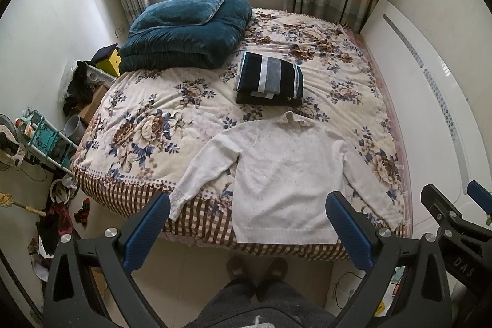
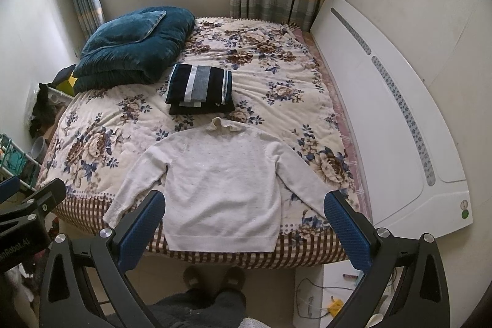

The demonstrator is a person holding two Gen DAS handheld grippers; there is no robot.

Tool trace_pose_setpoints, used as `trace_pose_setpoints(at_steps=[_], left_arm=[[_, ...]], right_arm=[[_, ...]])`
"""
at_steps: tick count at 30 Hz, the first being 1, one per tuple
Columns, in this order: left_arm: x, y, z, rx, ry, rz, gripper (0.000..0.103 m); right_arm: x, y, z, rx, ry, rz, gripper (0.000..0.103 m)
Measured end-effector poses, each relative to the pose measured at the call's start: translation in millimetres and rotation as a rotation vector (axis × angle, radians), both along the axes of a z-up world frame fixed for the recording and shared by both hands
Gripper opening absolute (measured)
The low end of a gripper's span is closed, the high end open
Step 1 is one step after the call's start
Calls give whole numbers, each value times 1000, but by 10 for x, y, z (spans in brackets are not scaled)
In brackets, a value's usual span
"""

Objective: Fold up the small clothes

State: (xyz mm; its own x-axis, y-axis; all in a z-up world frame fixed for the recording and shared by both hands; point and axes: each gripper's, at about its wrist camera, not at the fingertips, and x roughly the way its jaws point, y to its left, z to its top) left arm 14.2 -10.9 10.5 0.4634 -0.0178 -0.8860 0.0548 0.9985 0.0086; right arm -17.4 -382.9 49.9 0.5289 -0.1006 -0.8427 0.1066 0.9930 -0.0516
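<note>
The sweater [image 1: 286, 180] lies flat on the bed [image 1: 147, 125], back or front up — which cannot be told — with its hem at the near edge and its collar toward the far side. Both sleeves are spread outward and slant toward the near edge: the left cuff hangs just over the checked border, the right cuff rests near the headboard [image 1: 430, 100]. Judged from this layout, the garment has been smoothed for folding and no fold is yet made.

Beyond the collar, a little apart from it, sits a folded stack [image 1: 269, 79] of dark striped clothes. It reads as finished work set clear of the folding area. A blue quilt [image 1: 184, 33] is piled at the far left corner, out of the way.

The left claw [image 1: 252, 232] is spread wide and holds nothing; it hovers above the near edge, its fingers bracketing the hem. The right claw [image 2: 246, 232] is likewise spread and empty, poised over the same edge, slightly toward the headboard side. Both are off the fabric.

Assessment: task at its start for this item. The likely first move is a pinch at a cuff or shoulder to bring a sleeve across the body. Risk — the overhanging left cuff and hem may slide off the bed if tugged.
</note>
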Motion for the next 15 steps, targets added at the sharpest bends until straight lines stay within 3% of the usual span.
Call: trace_pose_setpoints(at_steps=[3,15], left_arm=[[95,-8,116,0,-3,2,103],[97,1,109,-4,-7,0,103]], right_arm=[[22,120,89,4,-3,-3,103],[26,149,145,6,-5,-2,103]])
